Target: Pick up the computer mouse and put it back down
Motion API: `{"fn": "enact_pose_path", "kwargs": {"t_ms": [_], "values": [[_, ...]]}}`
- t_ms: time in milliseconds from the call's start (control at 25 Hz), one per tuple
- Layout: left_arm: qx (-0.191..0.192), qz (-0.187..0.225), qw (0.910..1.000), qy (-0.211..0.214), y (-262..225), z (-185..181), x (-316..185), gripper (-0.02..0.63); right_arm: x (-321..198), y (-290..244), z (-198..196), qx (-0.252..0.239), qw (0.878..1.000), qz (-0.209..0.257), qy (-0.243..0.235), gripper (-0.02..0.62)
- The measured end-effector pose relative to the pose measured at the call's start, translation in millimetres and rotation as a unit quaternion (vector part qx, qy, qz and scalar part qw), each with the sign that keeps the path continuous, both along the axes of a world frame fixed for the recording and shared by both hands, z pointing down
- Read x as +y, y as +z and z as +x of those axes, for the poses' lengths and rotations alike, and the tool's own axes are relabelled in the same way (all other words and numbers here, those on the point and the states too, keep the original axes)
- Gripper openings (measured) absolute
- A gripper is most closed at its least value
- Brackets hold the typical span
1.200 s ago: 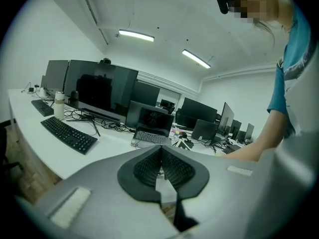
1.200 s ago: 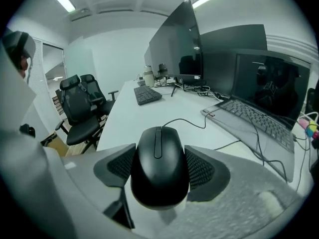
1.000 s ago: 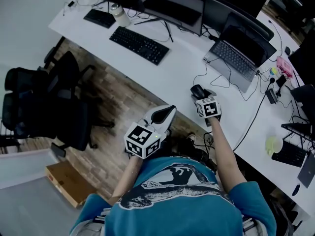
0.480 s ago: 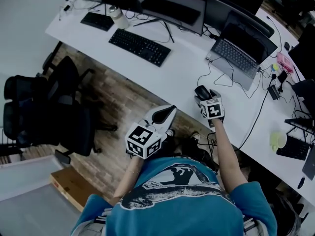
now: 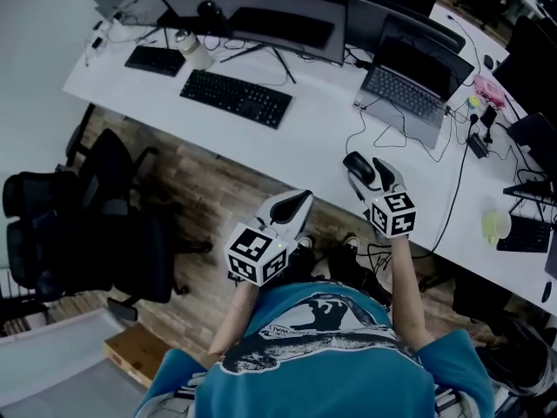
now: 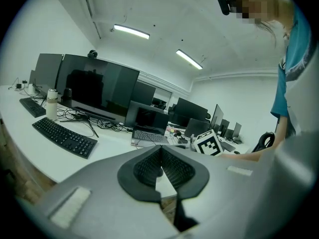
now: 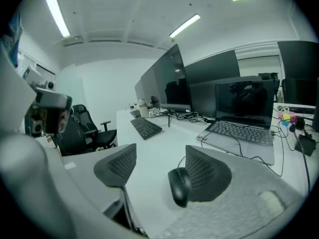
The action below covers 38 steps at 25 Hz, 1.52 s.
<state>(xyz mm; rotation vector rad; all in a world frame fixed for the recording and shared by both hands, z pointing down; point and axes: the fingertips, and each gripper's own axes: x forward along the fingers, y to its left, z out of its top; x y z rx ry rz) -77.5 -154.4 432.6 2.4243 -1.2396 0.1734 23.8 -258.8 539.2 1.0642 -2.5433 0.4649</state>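
mouse (image 7: 179,185) close to near edge of desk (image 5: 309,142), bare top to its left. right gripper (image 7: 159,169) spread, closing; only its view shows mouse at right pad. left gripper (image 6: 160,159) pressed together.

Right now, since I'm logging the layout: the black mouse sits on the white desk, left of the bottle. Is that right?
No. The mouse sits on the white desk, but right of the bottle, near the laptop; the head view shows it.

Mouse (image 5: 358,165) near desk's (image 5: 305,142) front edge, laptop (image 5: 405,101) behind it, keyboard (image 5: 235,98) further left
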Motion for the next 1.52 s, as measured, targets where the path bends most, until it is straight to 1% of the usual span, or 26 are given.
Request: {"fn": "enact_pose_path", "kwargs": {"t_ms": [160, 320, 520, 680, 800, 880, 1040, 1120, 1240, 1520], "values": [[0.007, 0.002, 0.9996, 0.026, -0.6, -4.9, -0.4, 0.012, 27.9, -36.6, -4.8, -0.029, 0.999, 0.018, 0.021, 0.276], [0.01, 0.001, 0.9981, 0.06, 3.2, -8.4, 2.3, 0.012, 59.0, -54.5, -10.8, -0.053, 0.997, 0.016, 0.045, 0.234], [0.011, -0.005, 0.9935, 0.113, 10.1, -15.4, 12.0, 0.012, 88.8, -63.4, -23.9, -0.063, 0.994, 0.025, 0.081, 0.173], [0.017, -0.012, 0.9885, 0.15, 16.9, -19.8, 20.7, 0.012, 109.5, -68.2, -32.2, -0.069, 0.991, 0.028, 0.114, 0.153], [0.02, -0.013, 0.985, 0.171, 22.6, -17.5, 26.7, 0.012, 125.5, -70.7, -33.4, -0.067, 0.989, 0.03, 0.129, 0.141], [0.025, -0.014, 0.9829, 0.182, 24.2, -13.9, 31.8, 0.012, 135.6, -73.6, -31.9, -0.067, 0.988, 0.032, 0.138, 0.122], [0.033, -0.012, 0.9802, 0.195, 23.8, -4.5, 39.7, 0.012, 147.0, -80.0, -28.9, -0.068, 0.986, 0.037, 0.147, 0.073], [0.036, -0.01, 0.9799, 0.196, 21.9, -0.2, 42.9, 0.012, 149.2, -82.7, -27.0, -0.068, 0.986, 0.04, 0.147, 0.052], [0.037, -0.008, 0.9803, 0.194, 19.1, 5.8, 46.7, 0.012, 151.4, -87.8, -22.2, -0.067, 0.986, 0.047, 0.145, 0.002], [0.034, 0.001, 0.984, 0.175, 7.7, 18.8, 54.7, 0.012, 161.9, -101.7, -8.1, -0.058, 0.987, 0.075, 0.126, 0.002]]}}
